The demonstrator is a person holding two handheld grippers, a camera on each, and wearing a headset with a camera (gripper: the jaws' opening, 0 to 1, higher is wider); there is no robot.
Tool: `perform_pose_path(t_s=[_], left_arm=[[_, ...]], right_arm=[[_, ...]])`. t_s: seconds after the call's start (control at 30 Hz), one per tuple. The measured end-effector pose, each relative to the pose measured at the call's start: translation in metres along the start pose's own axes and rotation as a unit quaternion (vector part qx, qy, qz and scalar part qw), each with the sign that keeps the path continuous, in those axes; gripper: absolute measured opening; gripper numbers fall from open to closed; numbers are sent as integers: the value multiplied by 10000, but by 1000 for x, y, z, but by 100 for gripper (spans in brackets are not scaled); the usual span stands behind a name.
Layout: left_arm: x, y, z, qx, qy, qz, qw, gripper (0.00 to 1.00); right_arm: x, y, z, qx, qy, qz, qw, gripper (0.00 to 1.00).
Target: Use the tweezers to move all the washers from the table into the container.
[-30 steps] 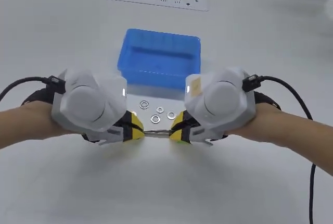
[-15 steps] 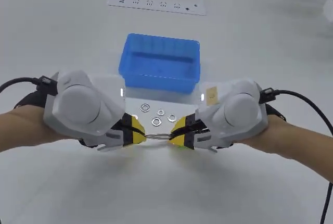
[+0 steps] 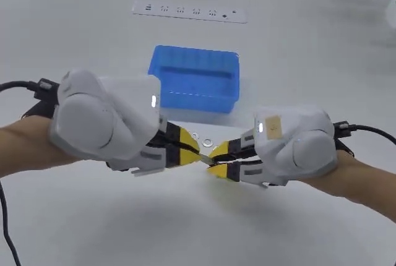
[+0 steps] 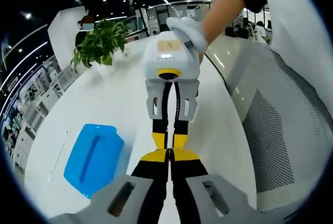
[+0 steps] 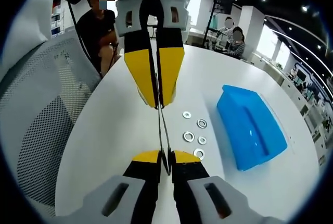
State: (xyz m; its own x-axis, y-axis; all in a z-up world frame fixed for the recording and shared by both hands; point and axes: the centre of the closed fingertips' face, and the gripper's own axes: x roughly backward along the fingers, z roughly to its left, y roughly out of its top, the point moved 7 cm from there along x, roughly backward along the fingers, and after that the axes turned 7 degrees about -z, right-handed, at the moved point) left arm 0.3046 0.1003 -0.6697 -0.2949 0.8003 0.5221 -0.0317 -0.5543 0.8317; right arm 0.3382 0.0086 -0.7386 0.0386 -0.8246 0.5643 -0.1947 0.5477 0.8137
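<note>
The left hand-held gripper (image 3: pixel 189 150) and the right hand-held gripper (image 3: pixel 221 158) point at each other low over the white desk (image 3: pixel 185 229), with their yellow tips almost touching. Both have the jaws narrow, each pressed on one end of the thin tweezers (image 5: pixel 161 135) that run between them. Five washers (image 5: pixel 188 137) lie close together on the desk, between the tweezers and the blue container (image 5: pixel 252 127), outside it. A power strip (image 3: pixel 189 11) lies beyond the container.

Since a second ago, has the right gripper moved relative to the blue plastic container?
Yes. In the head view the right gripper has shifted right and toward the person, judged against the blue plastic container.
</note>
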Motion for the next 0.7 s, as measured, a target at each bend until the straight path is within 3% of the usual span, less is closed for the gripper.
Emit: perform_pose_path(t_s=[0.13, 0.4, 0.7], left_arm=[[-8, 7, 0, 46, 38, -242, 9997, 4], [-13, 8, 1, 255, 115, -587, 9979, 4], [-25, 9, 5, 672, 312, -1126, 9909, 4]], right_arm=[[2, -2, 0, 134, -53, 38, 9999, 9], [4, -5, -1, 140, -80, -95, 9998, 8], [7, -10, -3, 3, -142, -154, 9998, 9]])
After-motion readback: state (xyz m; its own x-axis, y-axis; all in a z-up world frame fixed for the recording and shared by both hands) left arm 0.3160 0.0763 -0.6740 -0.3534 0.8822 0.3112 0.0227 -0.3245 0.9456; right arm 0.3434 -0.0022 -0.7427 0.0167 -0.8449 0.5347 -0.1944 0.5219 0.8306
